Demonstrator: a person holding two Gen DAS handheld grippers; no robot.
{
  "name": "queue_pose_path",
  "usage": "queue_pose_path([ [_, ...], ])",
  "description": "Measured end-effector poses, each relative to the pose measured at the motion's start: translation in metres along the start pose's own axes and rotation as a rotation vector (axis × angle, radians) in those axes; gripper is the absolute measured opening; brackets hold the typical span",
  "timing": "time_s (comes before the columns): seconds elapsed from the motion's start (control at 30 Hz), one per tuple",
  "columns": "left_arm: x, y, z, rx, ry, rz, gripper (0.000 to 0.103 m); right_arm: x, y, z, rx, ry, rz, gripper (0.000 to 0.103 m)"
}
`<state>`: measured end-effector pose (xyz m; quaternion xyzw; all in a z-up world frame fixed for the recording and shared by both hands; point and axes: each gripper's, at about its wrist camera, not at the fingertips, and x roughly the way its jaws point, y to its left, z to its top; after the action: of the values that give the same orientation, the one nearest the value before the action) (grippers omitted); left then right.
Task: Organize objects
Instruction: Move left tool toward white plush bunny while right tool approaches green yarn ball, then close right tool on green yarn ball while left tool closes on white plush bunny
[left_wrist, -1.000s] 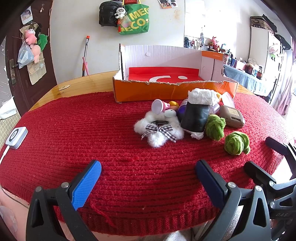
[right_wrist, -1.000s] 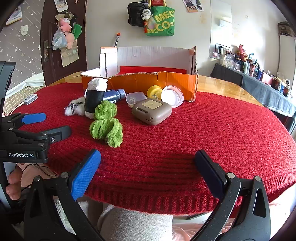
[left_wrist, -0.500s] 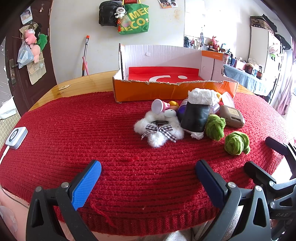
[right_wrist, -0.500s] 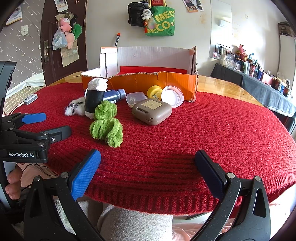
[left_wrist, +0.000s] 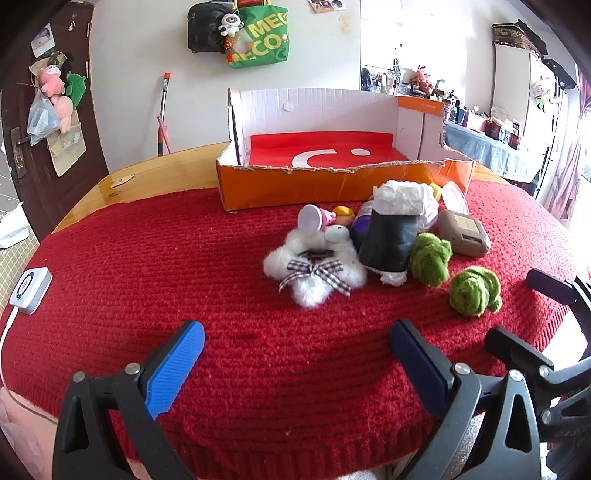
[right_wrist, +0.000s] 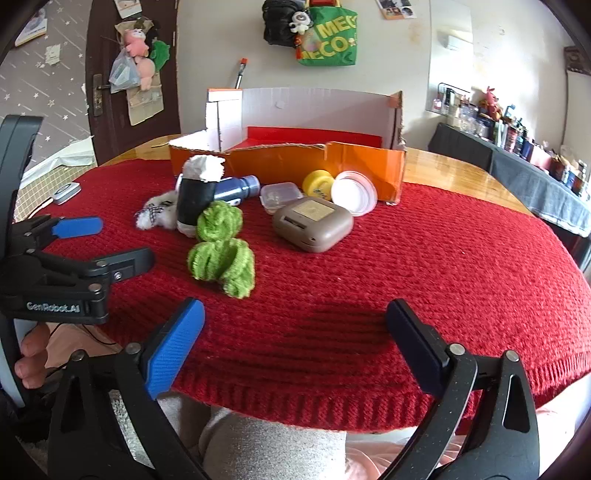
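An orange cardboard box (left_wrist: 295, 184) (right_wrist: 362, 162) with a red floor stands at the back of the red knitted cloth. In front of it lies a cluster: a white fluffy toy with a checked bow (left_wrist: 314, 273), a black-and-white boot-like item (left_wrist: 391, 236) (right_wrist: 195, 199), two green yarn balls (left_wrist: 474, 290) (right_wrist: 221, 258), a taupe case (left_wrist: 463, 232) (right_wrist: 312, 221), a blue bottle (right_wrist: 236, 188), a yellow lid (right_wrist: 317, 182) and a white lid (right_wrist: 354, 192). My left gripper (left_wrist: 295, 354) is open near the front edge, holding nothing. My right gripper (right_wrist: 293, 336) is open too, nothing between its fingers.
A small white device with a cable (left_wrist: 29, 290) lies at the cloth's left edge. Bare wooden tabletop (right_wrist: 458, 173) shows behind the cloth. A green bag (left_wrist: 258, 40) hangs on the wall. A person's hand (right_wrist: 31, 358) holds the left gripper's handle.
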<state>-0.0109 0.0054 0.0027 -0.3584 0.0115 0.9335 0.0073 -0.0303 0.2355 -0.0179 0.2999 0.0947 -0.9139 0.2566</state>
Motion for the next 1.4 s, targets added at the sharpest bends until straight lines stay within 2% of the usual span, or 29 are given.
queue_pose_path([
  [0.2,0.004,-0.002,0.01,0.031,0.0,-0.011,0.093,0.005,0.009,0.007,-0.038,0.006,0.038,0.084],
  [0.4,0.013,0.003,0.019,0.023,0.021,-0.044,0.089,0.012,0.015,0.014,-0.056,0.011,0.07,0.071],
  [0.67,0.022,0.009,0.031,0.02,0.033,-0.063,0.083,0.018,0.02,0.021,-0.063,0.013,0.096,0.062],
  [0.73,0.024,0.009,0.033,0.024,0.034,-0.066,0.082,0.02,0.021,0.022,-0.064,0.014,0.109,0.056],
  [0.83,0.026,0.006,0.035,0.04,0.03,-0.062,0.078,0.022,0.023,0.024,-0.063,0.016,0.125,0.049],
  [1.0,0.027,0.0,0.037,0.063,0.028,-0.087,0.062,0.022,0.024,0.026,-0.062,0.02,0.146,0.036],
  [1.03,0.027,-0.002,0.038,0.065,0.027,-0.086,0.062,0.022,0.024,0.026,-0.062,0.02,0.149,0.034],
  [1.4,0.02,-0.001,0.036,0.048,0.025,-0.096,0.061,0.019,0.022,0.027,-0.045,0.021,0.168,0.033],
])
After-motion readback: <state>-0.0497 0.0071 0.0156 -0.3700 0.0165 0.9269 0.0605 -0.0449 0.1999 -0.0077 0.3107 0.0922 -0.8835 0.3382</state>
